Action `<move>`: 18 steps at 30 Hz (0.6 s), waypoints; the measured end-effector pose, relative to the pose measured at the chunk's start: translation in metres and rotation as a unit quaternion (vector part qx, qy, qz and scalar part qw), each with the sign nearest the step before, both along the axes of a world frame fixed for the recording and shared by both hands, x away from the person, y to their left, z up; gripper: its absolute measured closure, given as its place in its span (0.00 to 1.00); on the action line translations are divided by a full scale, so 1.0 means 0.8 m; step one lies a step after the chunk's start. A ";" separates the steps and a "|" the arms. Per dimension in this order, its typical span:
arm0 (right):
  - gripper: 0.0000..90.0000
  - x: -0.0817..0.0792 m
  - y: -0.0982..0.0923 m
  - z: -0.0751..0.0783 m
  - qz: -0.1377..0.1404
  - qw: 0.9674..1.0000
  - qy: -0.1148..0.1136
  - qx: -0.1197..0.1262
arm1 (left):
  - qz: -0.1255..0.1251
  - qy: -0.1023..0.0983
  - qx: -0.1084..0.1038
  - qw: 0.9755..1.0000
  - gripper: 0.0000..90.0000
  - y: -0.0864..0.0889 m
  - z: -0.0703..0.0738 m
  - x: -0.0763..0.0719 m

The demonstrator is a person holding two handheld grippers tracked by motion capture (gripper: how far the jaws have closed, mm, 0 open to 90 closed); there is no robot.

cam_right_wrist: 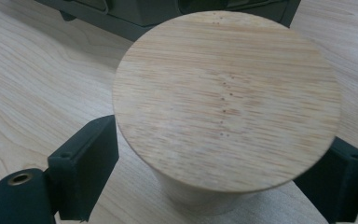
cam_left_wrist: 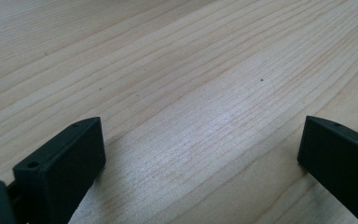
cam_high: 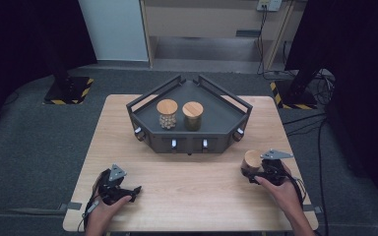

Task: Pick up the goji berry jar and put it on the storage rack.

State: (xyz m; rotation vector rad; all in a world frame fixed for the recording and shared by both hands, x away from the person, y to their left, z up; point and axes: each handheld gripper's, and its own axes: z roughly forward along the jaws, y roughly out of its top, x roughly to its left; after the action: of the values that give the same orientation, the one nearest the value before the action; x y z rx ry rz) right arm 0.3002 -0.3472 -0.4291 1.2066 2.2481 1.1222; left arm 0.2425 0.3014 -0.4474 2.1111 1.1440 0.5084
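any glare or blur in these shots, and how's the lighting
High view: the table is evenly lit and the surroundings fall to dark. Left gripper view: a pale sheen on the wood between the tongs, whose near parts look soft. Right gripper view: the wooden lid is slightly soft at its near edge, without glare.

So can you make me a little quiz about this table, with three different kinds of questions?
1. True or false: the left tool holds a jar.
2. How many jars stand in the dark tray?
3. What sits between the right tool's jaws? A) a jar with a wooden lid B) a spoon C) nothing

Key: 1 false, it is open over the bare table. 2 two. 3 A.
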 end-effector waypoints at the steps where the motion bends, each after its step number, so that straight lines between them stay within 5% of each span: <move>1: 0.17 0.000 0.000 -0.001 -0.002 1.000 0.000 0.000 | 0.000 0.000 0.000 1.000 0.00 0.000 0.000 0.000; 18: 0.29 -0.006 0.003 -0.009 -0.015 1.000 -0.017 -0.004 | 0.000 0.000 0.000 1.000 0.00 0.000 0.000 0.000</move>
State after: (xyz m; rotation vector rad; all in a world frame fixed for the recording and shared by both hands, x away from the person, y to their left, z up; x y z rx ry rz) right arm 0.2950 -0.3444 -0.4366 1.2042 2.1997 1.1127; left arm 0.2425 0.3014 -0.4474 2.1110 1.1441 0.5085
